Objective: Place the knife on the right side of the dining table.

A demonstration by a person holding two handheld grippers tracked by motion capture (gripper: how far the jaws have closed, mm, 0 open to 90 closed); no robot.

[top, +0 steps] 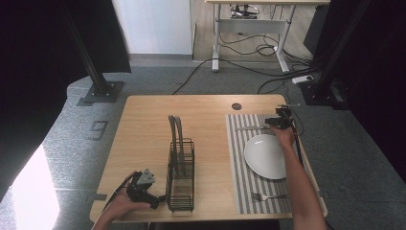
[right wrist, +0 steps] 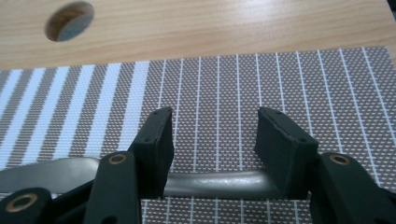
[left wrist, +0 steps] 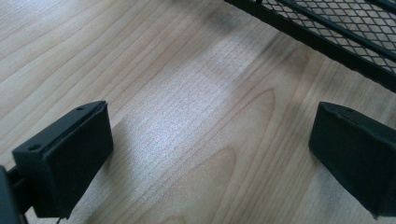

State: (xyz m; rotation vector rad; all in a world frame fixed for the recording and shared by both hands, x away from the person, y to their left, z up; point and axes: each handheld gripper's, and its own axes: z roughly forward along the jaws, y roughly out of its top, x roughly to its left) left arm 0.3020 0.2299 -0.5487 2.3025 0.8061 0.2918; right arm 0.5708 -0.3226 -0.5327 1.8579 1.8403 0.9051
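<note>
One wooden table (top: 143, 124) sits mid-frame in the high view, with one striped placemat (top: 237, 158) right of centre carrying one white plate (top: 265, 155), one fork (top: 268, 196) at its bottom edge and one knife (right wrist: 70, 172) along its top edge. One black wire rack (top: 181, 170) stands in the middle. The right gripper (right wrist: 212, 140) is about half open, its jaws straddling the knife's handle; can't tell if the pads touch it. The left gripper (left wrist: 210, 149), lower left, gapes wide open over bare wood.

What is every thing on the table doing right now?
Knife: flat on placemat, between the right gripper's open jaws.
Left gripper: open, empty, over table.
Plate: empty, on placemat.
Fork: lying on placemat.
Wire rack: upright.
</note>
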